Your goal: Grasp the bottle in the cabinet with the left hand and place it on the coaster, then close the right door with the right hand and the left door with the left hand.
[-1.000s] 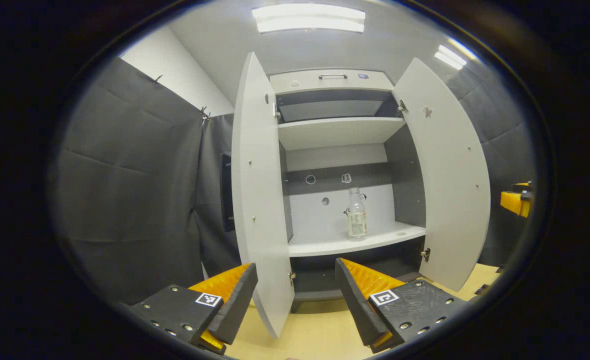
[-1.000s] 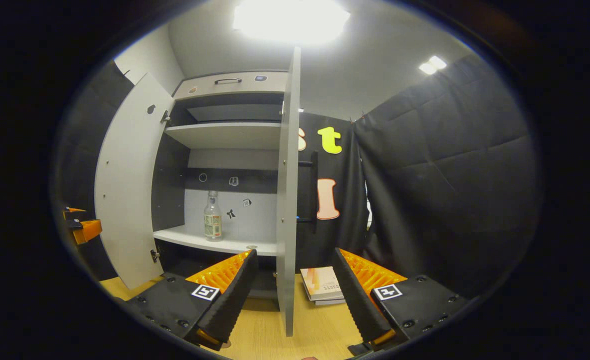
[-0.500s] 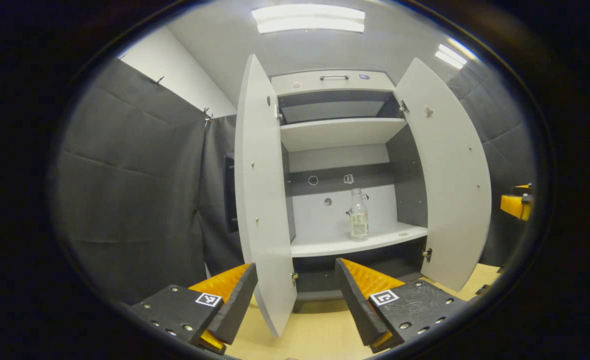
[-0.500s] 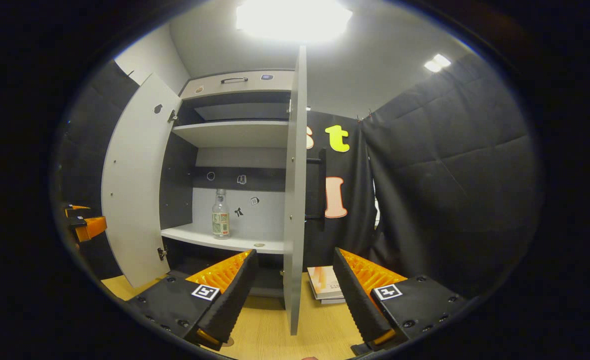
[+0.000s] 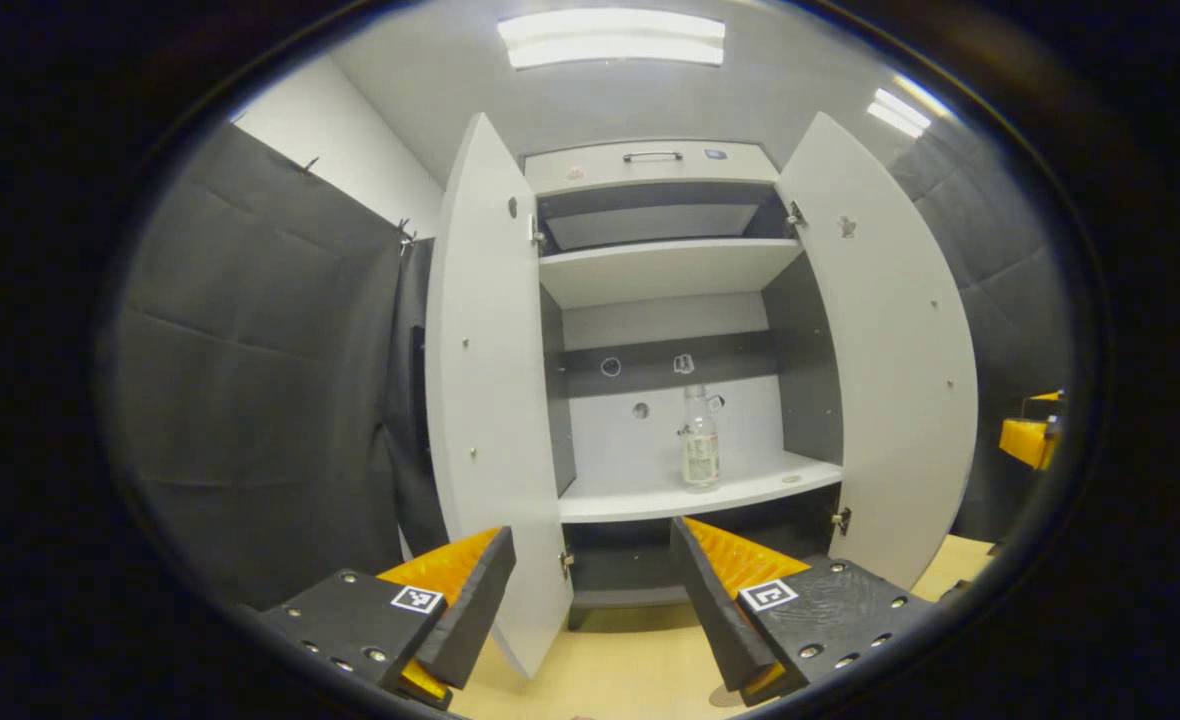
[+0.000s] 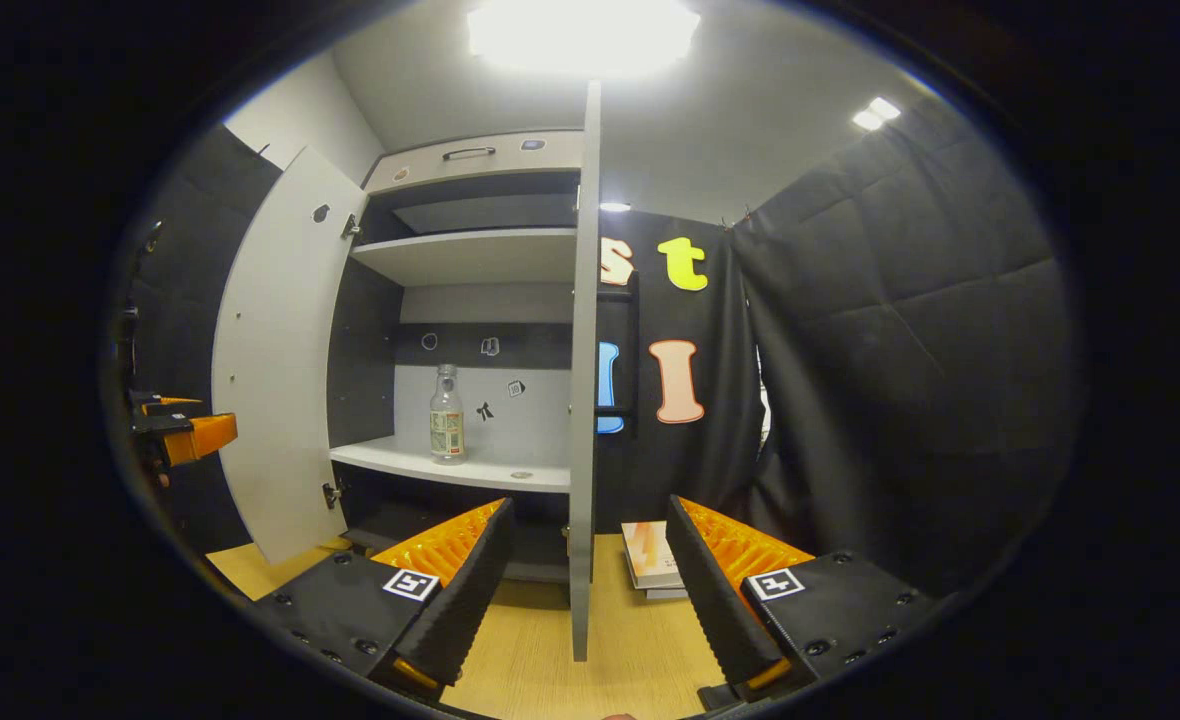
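Left gripper view: the left tool [image 5: 590, 590] has its fingers spread wide with nothing between them, low over a pale wooden surface [image 5: 630, 675] and facing an open cabinet [image 5: 650, 165]. Ahead of this tool and above its right finger, a clear bottle [image 5: 700, 447] stands upright on the lower shelf [image 5: 670, 497], toward that shelf's right half. It is well apart from the tool. Both doors stand swung outward: the left door [image 5: 490, 400] just beyond the left finger, the right door [image 5: 900, 340] further off to the right. The open doors give a free line to the bottle, so the reach looks not yet begun. A small round disc at the tool's right fingertip may be the coaster [image 5: 725, 697]; too little shows to be sure.

Right gripper view: the right tool [image 6: 585, 590] is also spread wide and empty, with the right door's edge directly ahead between its fingers. A book [image 6: 650, 565] lies on the surface beyond. The bottle carries a label, too small to read.
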A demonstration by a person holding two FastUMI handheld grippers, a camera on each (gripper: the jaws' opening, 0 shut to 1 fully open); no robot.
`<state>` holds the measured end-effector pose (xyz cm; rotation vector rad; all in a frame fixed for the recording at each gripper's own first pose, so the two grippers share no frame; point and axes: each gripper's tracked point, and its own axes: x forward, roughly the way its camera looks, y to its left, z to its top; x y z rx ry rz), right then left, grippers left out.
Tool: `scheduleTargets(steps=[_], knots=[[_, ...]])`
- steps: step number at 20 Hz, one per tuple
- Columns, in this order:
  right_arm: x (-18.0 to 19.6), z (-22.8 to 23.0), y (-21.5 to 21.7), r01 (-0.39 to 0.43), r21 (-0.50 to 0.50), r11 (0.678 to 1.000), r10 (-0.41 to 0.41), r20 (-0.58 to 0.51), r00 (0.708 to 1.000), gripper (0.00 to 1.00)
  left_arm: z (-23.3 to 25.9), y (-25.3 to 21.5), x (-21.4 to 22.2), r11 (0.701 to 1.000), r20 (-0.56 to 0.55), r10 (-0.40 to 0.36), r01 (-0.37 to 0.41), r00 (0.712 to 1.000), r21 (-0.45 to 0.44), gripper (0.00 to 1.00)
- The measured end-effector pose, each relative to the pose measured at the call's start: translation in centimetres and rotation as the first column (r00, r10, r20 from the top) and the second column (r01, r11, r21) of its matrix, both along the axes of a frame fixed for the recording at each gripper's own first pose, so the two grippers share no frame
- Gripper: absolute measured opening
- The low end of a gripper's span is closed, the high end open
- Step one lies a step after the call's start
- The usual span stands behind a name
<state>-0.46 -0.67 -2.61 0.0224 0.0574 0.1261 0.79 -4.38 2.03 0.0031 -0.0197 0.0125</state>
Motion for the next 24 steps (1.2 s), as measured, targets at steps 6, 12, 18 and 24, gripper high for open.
scheduleTargets(steps=[6,12,18,24], knots=[[-0.3,-2.0,-1.9,0.005,0.018,1.0,-0.004,-0.031,0.999,0.96,1.9,-3.0,3.9,0.998,0.02,-0.044,0.044,0.999,-0.039,0.93],[-0.1,-3.0,-3.5,0.052,-0.006,0.999,-0.052,-0.049,0.997,0.96,4.0,-5.1,9.3,0.992,0.049,-0.113,0.116,0.992,-0.057,0.92],[0.8,-3.4,-4.5,0.126,-0.012,0.992,-0.126,-0.057,0.99,0.96,5.2,-8.1,15.7,0.977,0.054,-0.196,0.199,0.979,-0.071,0.9],[1.2,-3.8,-5.3,0.202,-0.019,0.979,-0.203,-0.067,0.977,0.96,5.2,-10.6,21.5,0.959,0.033,-0.271,0.273,0.962,-0.082,0.9]])
